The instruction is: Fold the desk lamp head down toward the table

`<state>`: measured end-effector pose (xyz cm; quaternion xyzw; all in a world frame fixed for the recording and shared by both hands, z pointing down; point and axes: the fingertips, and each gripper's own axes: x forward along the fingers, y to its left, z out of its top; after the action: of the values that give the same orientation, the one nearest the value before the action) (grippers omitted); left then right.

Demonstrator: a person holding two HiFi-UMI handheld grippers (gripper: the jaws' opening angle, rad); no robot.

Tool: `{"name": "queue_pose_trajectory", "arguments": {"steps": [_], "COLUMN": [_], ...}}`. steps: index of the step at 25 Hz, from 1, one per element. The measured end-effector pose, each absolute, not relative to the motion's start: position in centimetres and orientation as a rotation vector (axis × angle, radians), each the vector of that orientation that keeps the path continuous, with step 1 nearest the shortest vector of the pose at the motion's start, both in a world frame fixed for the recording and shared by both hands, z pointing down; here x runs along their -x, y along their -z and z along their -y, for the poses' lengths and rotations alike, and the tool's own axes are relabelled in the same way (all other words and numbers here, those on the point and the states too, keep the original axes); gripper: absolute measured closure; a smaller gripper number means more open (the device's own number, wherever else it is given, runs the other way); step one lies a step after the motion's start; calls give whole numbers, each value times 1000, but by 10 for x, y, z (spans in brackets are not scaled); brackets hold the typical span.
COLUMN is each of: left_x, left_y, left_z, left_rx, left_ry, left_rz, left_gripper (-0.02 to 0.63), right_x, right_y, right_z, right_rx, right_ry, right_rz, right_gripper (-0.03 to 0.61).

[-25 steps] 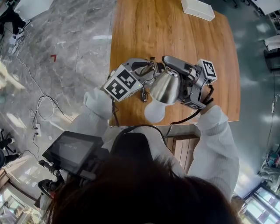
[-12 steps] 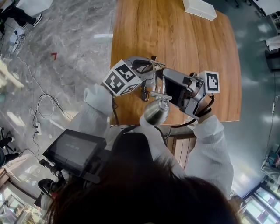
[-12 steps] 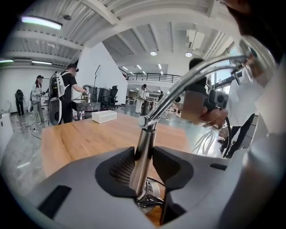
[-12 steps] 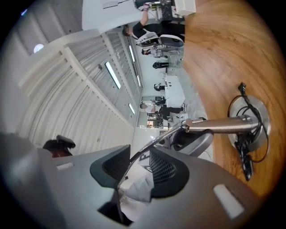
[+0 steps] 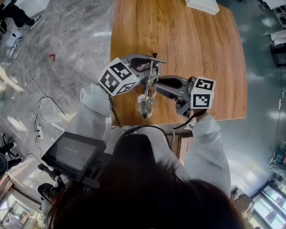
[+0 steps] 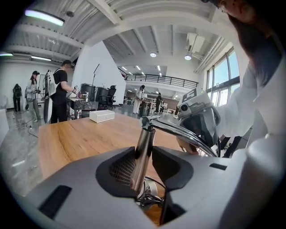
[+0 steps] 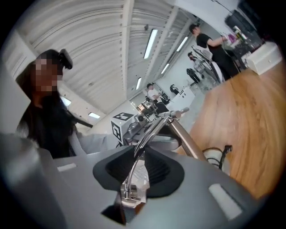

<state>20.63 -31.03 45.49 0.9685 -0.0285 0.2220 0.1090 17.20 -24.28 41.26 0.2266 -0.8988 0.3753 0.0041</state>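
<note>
The chrome desk lamp [image 5: 149,82] stands at the wooden table's near edge. Its upright post [image 6: 143,154] is pinched between the pads of my left gripper [image 5: 147,67], which is shut on it. The thin upper arm rods [image 7: 138,150] slope down from the top joint [image 5: 157,56]. They run between the jaws of my right gripper [image 5: 154,86], which are closing and look to touch them. The lamp head [image 5: 144,107] hangs at the rods' lower end and points down at the table. In the right gripper view the head's neck [image 7: 132,197] sits just under the jaws.
A white box [image 5: 202,5] lies at the far end of the table [image 5: 192,49]. The lamp's black cord [image 7: 220,154] loops by its base. Grey marble floor [image 5: 67,44] lies to the left, with cables on it. People stand at benches in the background [image 6: 60,96].
The lamp head swung from lying sideways between the grippers to hanging downward. My right gripper rolled and sank, shifting from the wide shade to the thin arm rods. The left gripper stayed put.
</note>
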Motion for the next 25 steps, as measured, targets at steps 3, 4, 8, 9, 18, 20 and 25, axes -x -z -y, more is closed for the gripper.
{"name": "queue_pose_trajectory", "arguments": {"steps": [3,4,8,9,18,20,25], "left_x": [-206,-206,-206,-207,-207,-206,-186], "left_y": [-454,-454,-455,-456,-459,-463,-471], "left_z": [309,308,305,304,307,309,314], "left_rx": [-2877,-2888,-2923,-2926,-2918,-2927,-2890], "left_ry": [-670,-680,-708,-711,-684,-665,-668], "left_rz": [70,67,56,54,92,138,298], "left_gripper": [494,494,495,495,495,495,495], "right_x": [-171,-170,-170,-170,-172,-174,-180], "right_y": [-418,-422,-428,-428,-434,-436,-437], "right_z": [242,242,241,240,244,247,247], "right_rx": [-724,-736,-762,-769,-847,-901,-1061], "right_ry": [-878,-795,-627,-595,-546,-577,-611], "right_rz": [2774,2740,2726,2733,2751,2741,2697], "right_gripper": [494,492,491,489,488,480,479]}}
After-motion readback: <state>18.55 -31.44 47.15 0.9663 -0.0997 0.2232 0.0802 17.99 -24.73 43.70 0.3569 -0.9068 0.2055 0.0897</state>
